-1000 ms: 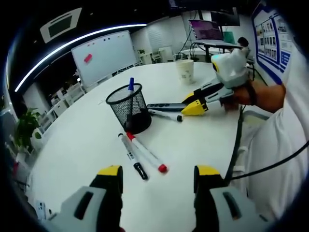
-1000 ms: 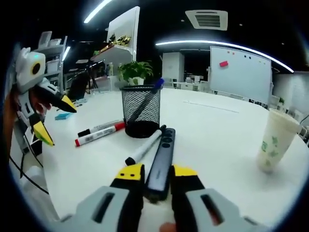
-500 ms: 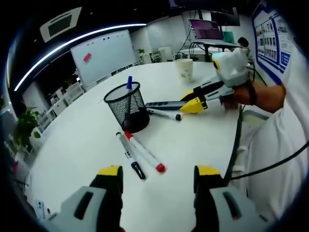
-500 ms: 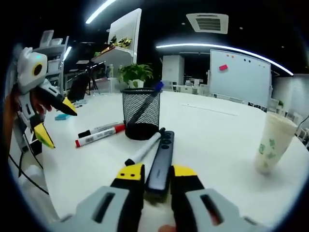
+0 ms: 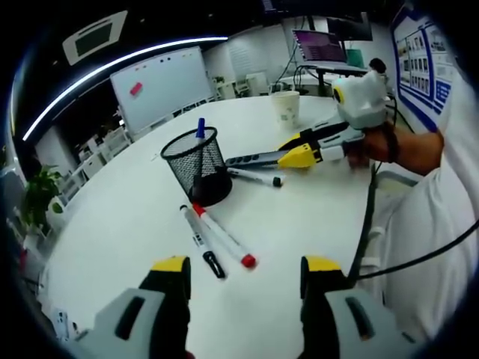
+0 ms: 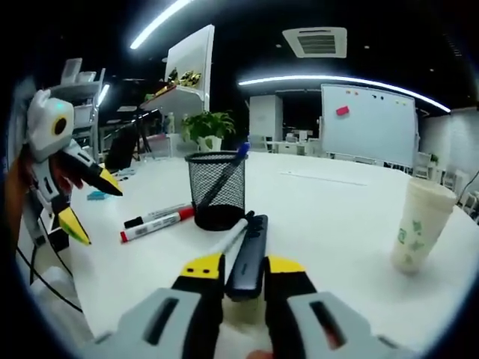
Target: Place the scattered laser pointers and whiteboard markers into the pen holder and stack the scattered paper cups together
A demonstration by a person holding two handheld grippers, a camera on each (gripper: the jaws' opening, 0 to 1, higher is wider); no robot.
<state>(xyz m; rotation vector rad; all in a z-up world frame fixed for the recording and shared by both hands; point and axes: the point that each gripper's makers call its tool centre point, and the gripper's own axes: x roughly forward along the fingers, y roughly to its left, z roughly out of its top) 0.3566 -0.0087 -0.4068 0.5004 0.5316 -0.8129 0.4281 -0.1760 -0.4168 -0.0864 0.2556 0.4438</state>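
Observation:
My right gripper (image 6: 244, 271) is shut on a dark laser pointer (image 6: 249, 254), held a little above the table and pointing at the black mesh pen holder (image 6: 217, 188), which has a blue marker (image 6: 232, 163) in it. A white marker with a black cap (image 6: 227, 241) lies under the pointer. A red-capped marker (image 6: 159, 223) and a black-capped marker (image 6: 156, 215) lie left of the holder. In the left gripper view, my left gripper (image 5: 244, 271) is open above the table, near the red-capped marker (image 5: 224, 235) and black-capped marker (image 5: 200, 238). The right gripper (image 5: 303, 151) with the pointer (image 5: 256, 158) shows past the holder (image 5: 197, 165).
A paper cup (image 6: 415, 224) stands at the right of the round white table (image 6: 337, 202); the same cup (image 5: 286, 108) shows far off in the left gripper view. Whiteboard (image 5: 159, 85), plant (image 6: 206, 123) and a desk with a laptop (image 5: 320, 45) stand behind. A person's sleeve (image 5: 441, 217) is at the right.
My right gripper has lifted the laser pointer slightly off the table, toward the holder. The left gripper has stayed still and open.

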